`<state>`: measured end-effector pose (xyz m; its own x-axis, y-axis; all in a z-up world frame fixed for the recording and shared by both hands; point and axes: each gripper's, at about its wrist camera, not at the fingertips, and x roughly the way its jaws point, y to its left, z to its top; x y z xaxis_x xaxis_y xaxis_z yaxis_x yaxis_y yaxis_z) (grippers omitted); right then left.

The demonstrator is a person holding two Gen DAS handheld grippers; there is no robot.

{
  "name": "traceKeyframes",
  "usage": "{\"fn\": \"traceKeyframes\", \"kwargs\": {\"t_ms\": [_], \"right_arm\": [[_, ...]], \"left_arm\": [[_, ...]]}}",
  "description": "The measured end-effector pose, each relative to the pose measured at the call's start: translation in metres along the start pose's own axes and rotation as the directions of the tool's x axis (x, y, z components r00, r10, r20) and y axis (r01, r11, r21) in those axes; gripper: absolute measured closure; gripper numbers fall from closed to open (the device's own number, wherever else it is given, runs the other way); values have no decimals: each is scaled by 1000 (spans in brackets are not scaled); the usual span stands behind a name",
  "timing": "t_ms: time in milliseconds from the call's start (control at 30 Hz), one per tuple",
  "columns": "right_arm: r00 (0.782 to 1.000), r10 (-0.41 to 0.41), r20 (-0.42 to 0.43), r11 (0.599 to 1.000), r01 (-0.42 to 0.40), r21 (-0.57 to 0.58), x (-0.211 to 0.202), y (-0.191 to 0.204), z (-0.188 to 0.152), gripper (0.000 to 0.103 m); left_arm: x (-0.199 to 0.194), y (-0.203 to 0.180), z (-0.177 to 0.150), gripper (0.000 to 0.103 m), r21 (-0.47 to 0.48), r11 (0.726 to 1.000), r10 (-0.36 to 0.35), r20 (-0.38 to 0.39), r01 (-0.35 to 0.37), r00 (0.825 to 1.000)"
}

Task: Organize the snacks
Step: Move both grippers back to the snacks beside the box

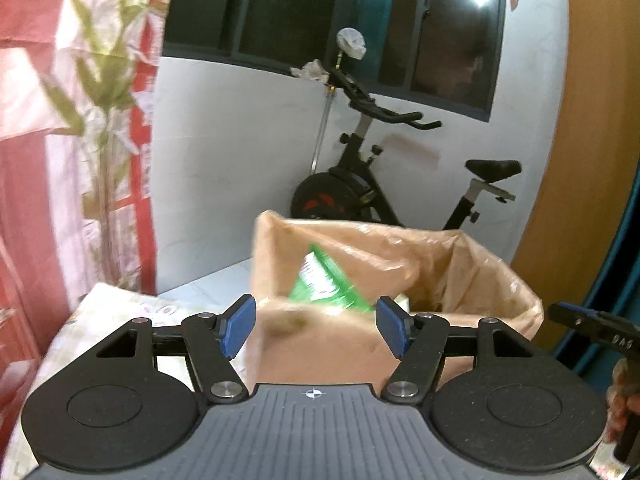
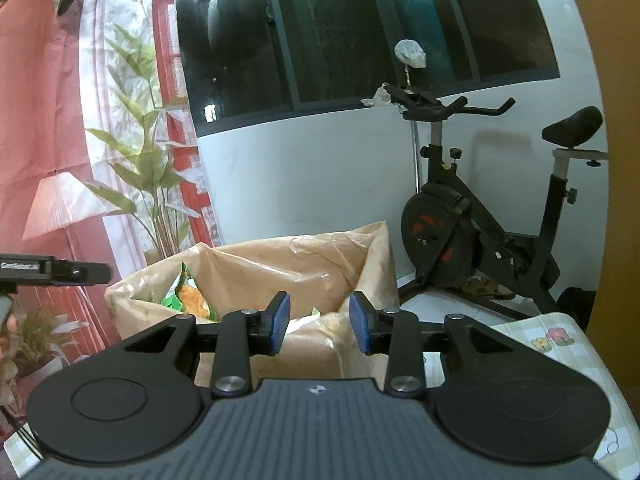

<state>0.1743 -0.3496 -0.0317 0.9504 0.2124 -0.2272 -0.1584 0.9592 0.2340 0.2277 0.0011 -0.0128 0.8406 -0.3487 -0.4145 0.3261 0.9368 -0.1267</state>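
One patterned tablecloth (image 2: 560, 340) before white wall (image 2: 320, 180), exercise bike (image 2: 480, 220).

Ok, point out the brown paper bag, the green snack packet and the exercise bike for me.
brown paper bag (image 1: 320, 344): left wrist view, front wall.
green snack packet (image 1: 320, 280): left wrist view, printed face, inside the bag.
exercise bike (image 2: 432, 224): right wrist view, flywheel housing.
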Motion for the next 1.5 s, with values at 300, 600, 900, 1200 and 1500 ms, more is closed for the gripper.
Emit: {"fn": "traceKeyframes", "kwargs": {"t_ms": [300,600,900,1200,1500], "right_arm": [[997,-51,-56,997,54,54,-13,-17,-35,67],[974,-102,-201,990,118,72,-2,-34,-83,67],[911,-182,-369,983,177,-47,33,-44,-134,42],[891,-211,-401,975,160,-156,68,-33,-146,26],[861,-256,-438,959,170,-227,99,-25,-153,19]], "left_arm": [[-9,25,-52,34,-66,994,83,-69,-88,994],[-3,28,-95,35,-97,986,120,-149,-135,982],[1,29,-117,35,-130,980,123,-195,-150,973],[5,29,-124,35,-138,978,126,-216,-158,968],[6,28,-127,35,-147,976,126,-228,-162,965]]}}
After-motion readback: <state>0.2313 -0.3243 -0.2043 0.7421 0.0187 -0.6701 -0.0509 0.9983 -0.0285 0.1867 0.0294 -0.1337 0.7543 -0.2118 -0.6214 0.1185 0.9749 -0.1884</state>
